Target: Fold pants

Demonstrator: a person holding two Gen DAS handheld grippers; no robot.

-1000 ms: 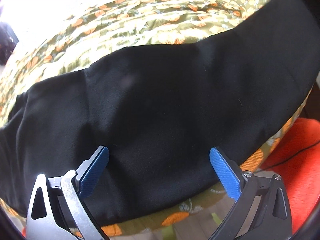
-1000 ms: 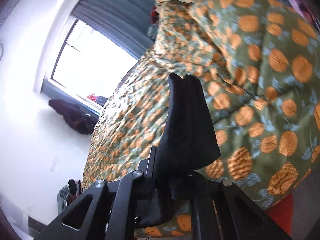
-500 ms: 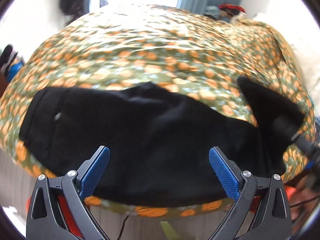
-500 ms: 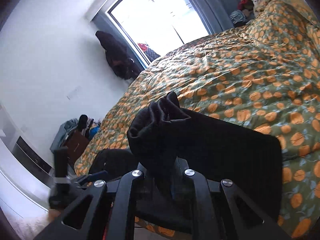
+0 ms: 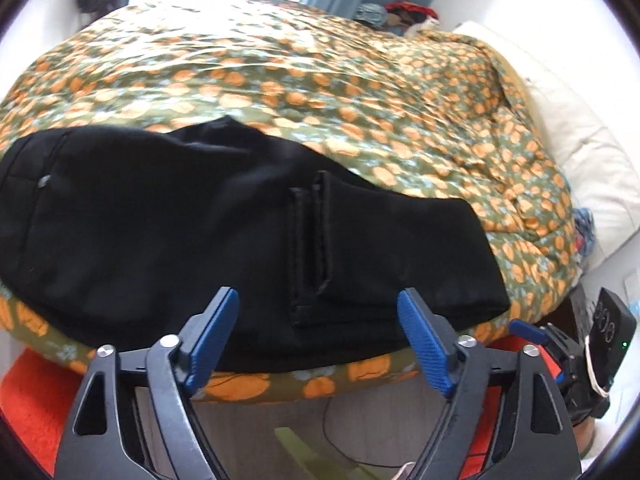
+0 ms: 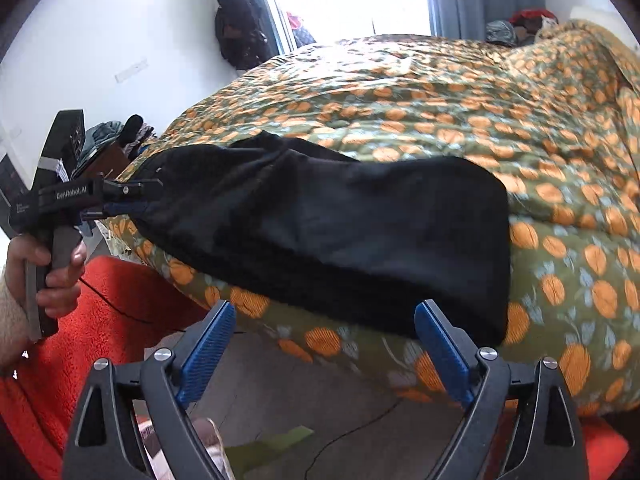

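The black pants (image 5: 168,240) are lying flat along the near edge of the bed (image 5: 360,80), folded lengthwise with the legs doubled back. Their two hemmed leg ends (image 5: 310,248) are resting side by side on top, near the middle. The folded end (image 6: 472,248) is draping slightly over the bed's edge.

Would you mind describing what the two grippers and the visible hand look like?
Both the left gripper and right gripper have black, triangular-cutout linkages with silver screws and ribbed blue fingers. From the right wrist view, the left one's black body reads "GenRobot.AI" in white, with pale tape round a black box on top. The bare hand gripping its handle shows no sleeve.
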